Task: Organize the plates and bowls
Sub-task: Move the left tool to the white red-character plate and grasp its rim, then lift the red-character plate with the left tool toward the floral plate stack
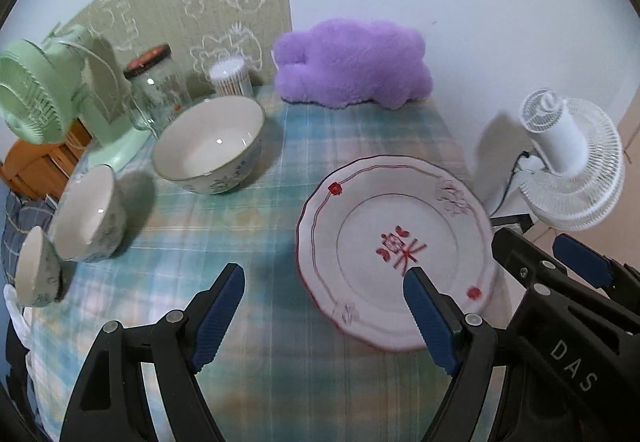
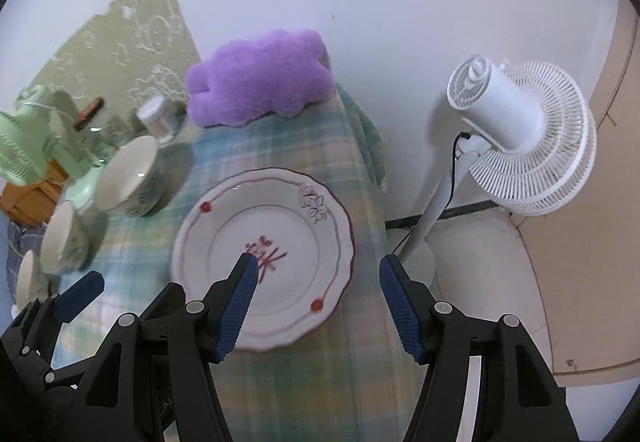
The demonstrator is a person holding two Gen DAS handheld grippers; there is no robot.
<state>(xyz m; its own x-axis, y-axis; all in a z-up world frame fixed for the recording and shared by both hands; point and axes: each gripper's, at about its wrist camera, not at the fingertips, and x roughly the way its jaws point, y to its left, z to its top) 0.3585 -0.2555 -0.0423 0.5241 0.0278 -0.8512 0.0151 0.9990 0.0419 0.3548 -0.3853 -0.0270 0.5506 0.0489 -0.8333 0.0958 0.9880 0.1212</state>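
Note:
A white scalloped plate (image 1: 396, 246) (image 2: 264, 234) with red marks lies flat on the plaid tablecloth near the table's right edge. Left of it stand a large bowl (image 1: 208, 144) (image 2: 128, 174), a medium bowl (image 1: 88, 214) (image 2: 60, 238) and a small bowl (image 1: 36, 270) (image 2: 26, 278). My left gripper (image 1: 325, 272) hangs open above the plate's left rim, holding nothing. My right gripper (image 2: 319, 261) (image 1: 540, 248) is open over the plate's right half, with one finger above the centre and the other past the table edge.
A purple plush (image 1: 352, 62) sits at the back of the table. A green fan (image 1: 44, 90), a glass jar (image 1: 160, 90) and a tub of cotton swabs (image 1: 232, 76) stand at the back left. A white pedestal fan (image 2: 516, 130) stands on the floor beyond the right edge.

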